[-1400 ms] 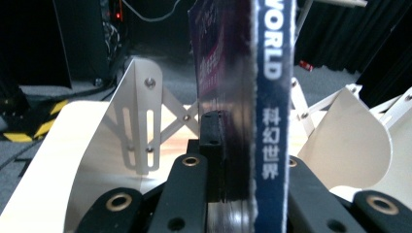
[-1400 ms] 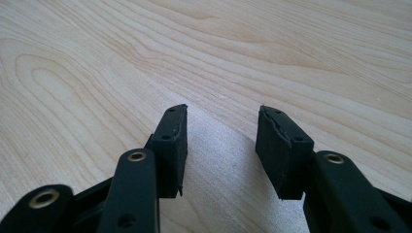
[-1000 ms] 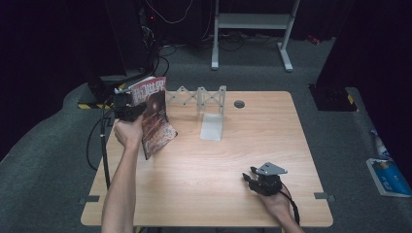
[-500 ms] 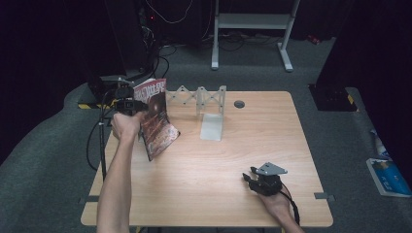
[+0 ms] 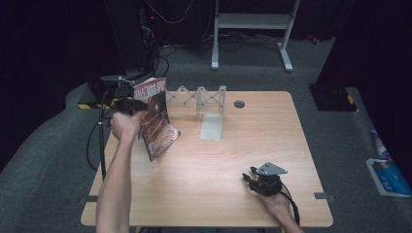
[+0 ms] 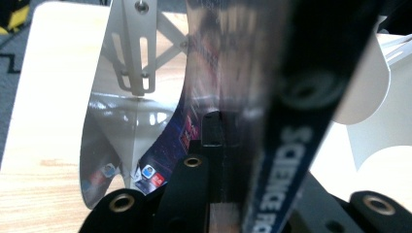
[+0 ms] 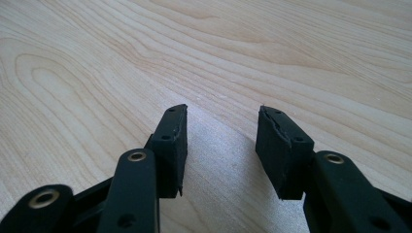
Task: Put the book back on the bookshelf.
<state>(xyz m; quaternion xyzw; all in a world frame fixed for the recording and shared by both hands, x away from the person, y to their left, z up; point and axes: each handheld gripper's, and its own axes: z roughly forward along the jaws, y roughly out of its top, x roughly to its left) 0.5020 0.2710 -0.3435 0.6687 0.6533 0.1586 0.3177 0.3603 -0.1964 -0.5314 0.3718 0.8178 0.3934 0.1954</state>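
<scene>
A magazine with a dark red cover stands tilted over the table's far left, beside a white folding rack. My left gripper is shut on the magazine's upper edge. In the left gripper view the spine runs between the jaws of that gripper, which have just been closing on it, and the rack rises behind. My right gripper rests near the front right edge. Its jaws stand open with only bare wood between them.
A white upright divider plate stands in front of the rack near the middle back. The wooden table has a round cable hole. Dark floor, cables and a metal frame lie beyond the far edge.
The left hand and the magazine have shifted only slightly by the rack. The right gripper has stayed where it was.
</scene>
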